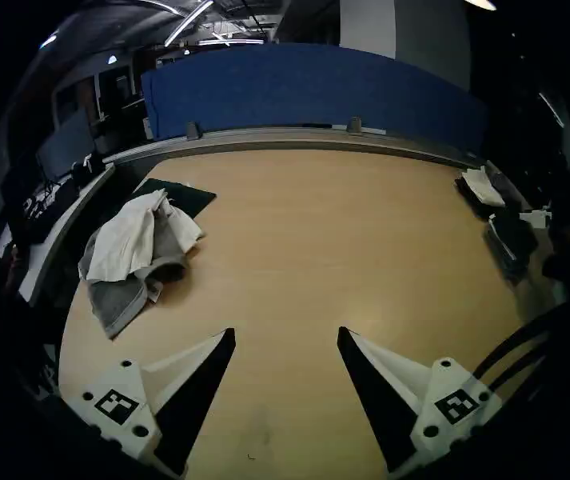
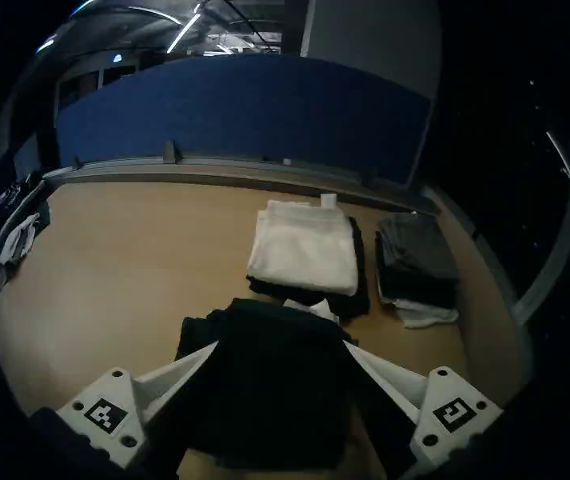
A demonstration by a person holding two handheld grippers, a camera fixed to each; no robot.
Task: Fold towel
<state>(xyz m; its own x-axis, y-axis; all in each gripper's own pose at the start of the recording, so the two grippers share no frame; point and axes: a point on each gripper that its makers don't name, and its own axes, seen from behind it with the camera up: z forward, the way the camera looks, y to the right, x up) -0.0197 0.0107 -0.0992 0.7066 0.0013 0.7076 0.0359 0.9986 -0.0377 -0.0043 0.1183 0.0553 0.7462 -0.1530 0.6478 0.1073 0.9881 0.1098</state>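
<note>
Two claws, both spread wide. L claw (image 1: pixel 285 332): fingers far apart, nothing betw. them, bare bench (image 1: pixel 324 232) below. The bench has a pale wood-grain top, smooth, w/ a grey rail along the far edge and a blue cloth screen (image 1: pixel 308 88) behind it. R claw (image 2: pixel 277 348): my white finger flanks stand just as wide, but a black towel (image 2: pixel 273 400) lies over the gap and hides the tips. Can't tell if either finger presses on it. That towel is folded flat, roughly square, soft matt pile, at the near edge.

Left gripper view gives me the unfolded lot by the left edge. It's a rumpled heap (image 1: pixel 137 256): cream towel (image 1: pixel 129 240) slumped over a grey towel (image 1: pixel 121 308), terry look, loose folds. Just behind it, twd. the far-left corner, lies a dark flat cloth (image 1: pixel 181 196). By the right edge sit folded stacks (image 1: pixel 500 220), small and dim.

Right gripper view gives those stacks close up, just past the black towel. White pile (image 2: pixel 304 248): a neat rectangle, thick, resting on black layers that show at its right and near sides. Beside it, twd. the right edge and not touching, is the grey pile (image 2: pixel 412 256): several dark grey folds w/ a white layer at the bottom.
</note>
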